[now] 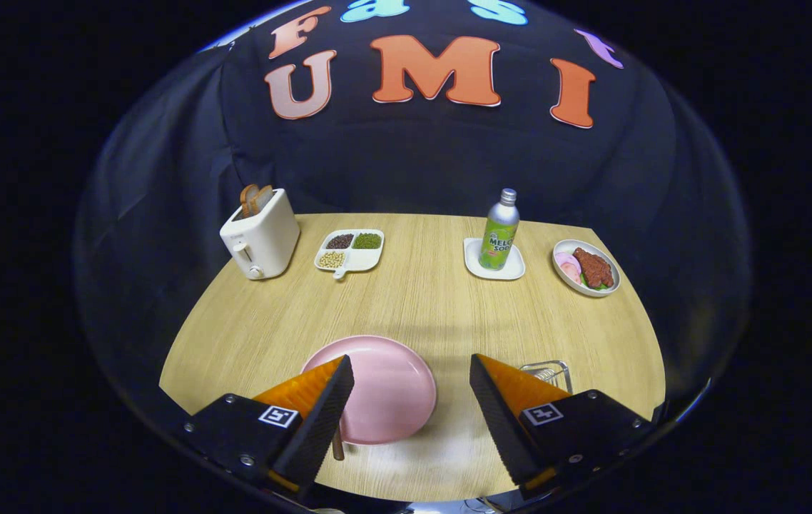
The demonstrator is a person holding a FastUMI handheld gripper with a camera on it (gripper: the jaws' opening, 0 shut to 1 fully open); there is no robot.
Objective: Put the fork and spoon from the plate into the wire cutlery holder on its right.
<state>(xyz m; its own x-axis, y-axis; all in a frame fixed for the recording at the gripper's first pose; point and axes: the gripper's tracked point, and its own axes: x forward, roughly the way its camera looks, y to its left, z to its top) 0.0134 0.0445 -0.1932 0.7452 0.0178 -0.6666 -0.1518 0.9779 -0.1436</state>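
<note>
- gripper point(412, 400) fingers stand spread wide, holding nothing, low over the near desk point(434, 300) edge.
- pink plate point(384, 385) sits between the fingers, just ahead; a brown handle tip point(338, 448) pokes out at its 7 o'clock, under the left finger. fork and spoon themselves i cannot make out.
- wire cutlery holder point(547, 372) sits at the plate's 3 o'clock, half hidden behind the right finger.
- risk, i'd guess: a blind pinch on that hidden handle could skid the plate or nudge the holder.
</note>
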